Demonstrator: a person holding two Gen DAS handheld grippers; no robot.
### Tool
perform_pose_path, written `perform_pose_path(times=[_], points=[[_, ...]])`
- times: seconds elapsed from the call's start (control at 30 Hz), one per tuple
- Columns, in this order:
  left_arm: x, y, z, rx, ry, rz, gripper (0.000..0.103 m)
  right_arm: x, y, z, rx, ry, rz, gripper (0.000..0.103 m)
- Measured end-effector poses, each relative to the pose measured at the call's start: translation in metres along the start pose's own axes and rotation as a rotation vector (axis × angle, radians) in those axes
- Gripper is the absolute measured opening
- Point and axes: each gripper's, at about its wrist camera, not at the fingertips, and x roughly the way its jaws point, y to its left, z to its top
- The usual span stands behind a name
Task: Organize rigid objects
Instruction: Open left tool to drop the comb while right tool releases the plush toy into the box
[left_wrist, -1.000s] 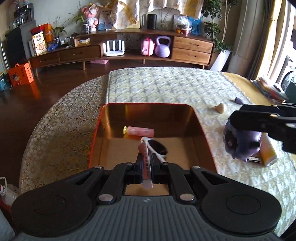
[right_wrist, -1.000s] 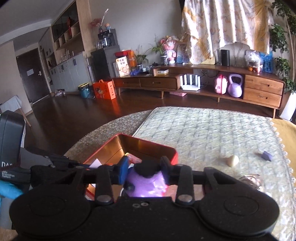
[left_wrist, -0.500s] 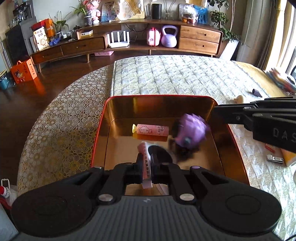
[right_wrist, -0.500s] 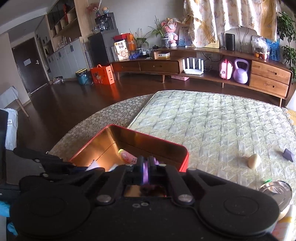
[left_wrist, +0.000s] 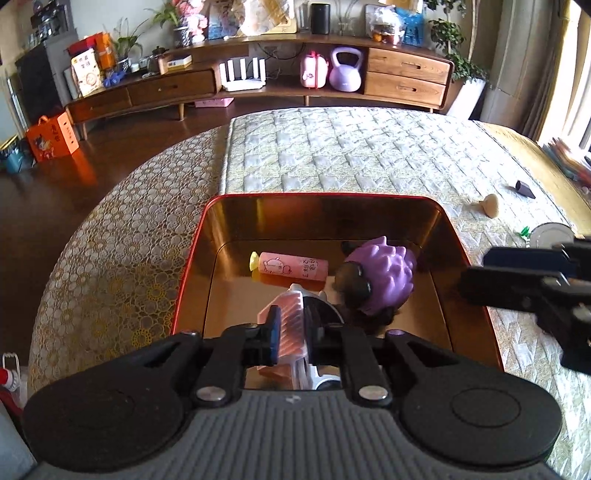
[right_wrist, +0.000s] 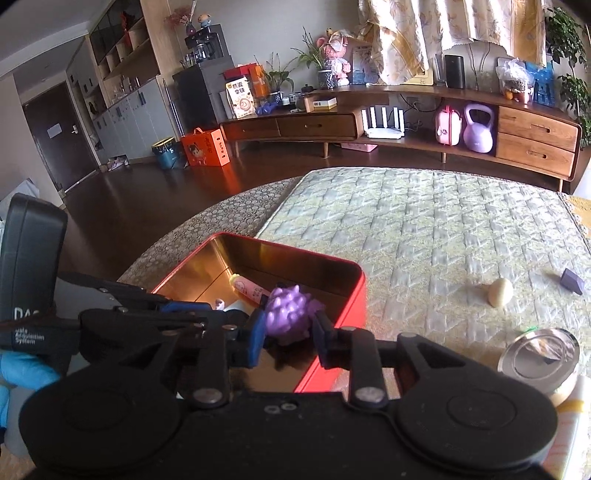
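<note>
Tin: our red tin (left_wrist: 192, 258) with a gold inside sits on the quilted table (left_wrist: 351, 155).
Purple toy: we see the spiky purple toy (left_wrist: 384, 277) lying in the tin at 3 o'clock, beside a pink tube (left_wrist: 291, 266).
Right gripper: our right gripper (right_wrist: 290, 332) has its jaws spread wide, holding nothing, with the toy lower down in the tin.
Left gripper: our left gripper (left_wrist: 290, 334) has its jaws partly closed around a pink ridged piece (left_wrist: 290, 321).

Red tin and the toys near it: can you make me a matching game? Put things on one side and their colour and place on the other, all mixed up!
Things:
1. spiky toy
2. tube
3. mushroom-shaped piece
4. tin

Colour and place:
A. beige, on the quilted cloth outside the tin
B. red outside, gold inside
C. pink, lying inside the tin
D. purple, inside the tin

Pairs: 1-D, 2-C, 3-A, 4-B
</note>
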Motion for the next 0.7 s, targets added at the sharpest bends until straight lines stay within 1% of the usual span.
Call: perform_pose_path(times=[0.07,0.13,0.17,0.23,0.3,0.43,0.5,0.57,0.63,0.7], points=[[-0.001,0.0,-0.001,-0.002,-0.003,0.006,0.022,-0.003,0.0,-0.002,0.002,-0.001,0.0,0.034],[-0.004,0.001,-0.003,-0.006,-0.012,0.007,0.032,-0.006,-0.001,-0.004,0.001,0.0,0.0,0.034],[-0.006,0.0,-0.003,-0.007,-0.017,0.006,0.034,-0.008,-0.001,-0.005,-0.001,-0.001,-0.001,0.035],[-0.011,0.0,-0.004,-0.012,-0.03,0.003,0.051,-0.012,-0.001,-0.007,-0.001,-0.002,-0.004,0.037],[-0.018,-0.002,-0.005,-0.012,-0.051,0.003,0.059,-0.016,-0.002,-0.009,0.003,-0.004,-0.007,0.039],[-0.03,-0.005,-0.005,-0.01,-0.069,-0.002,0.06,-0.028,-0.004,-0.013,0.016,-0.011,-0.012,0.041],[-0.037,-0.007,-0.005,-0.011,-0.078,-0.008,0.06,-0.035,-0.005,-0.015,0.022,-0.018,-0.02,0.052],[-0.044,-0.01,-0.006,-0.014,-0.088,-0.014,0.06,-0.044,-0.006,-0.018,0.02,-0.029,-0.022,0.056],[-0.051,-0.013,-0.007,-0.013,-0.097,-0.02,0.06,-0.054,-0.007,-0.021,0.015,-0.033,-0.029,0.059],[-0.057,-0.017,-0.008,-0.008,-0.107,-0.025,0.06,-0.064,-0.008,-0.024,0.012,-0.038,-0.032,0.065]])
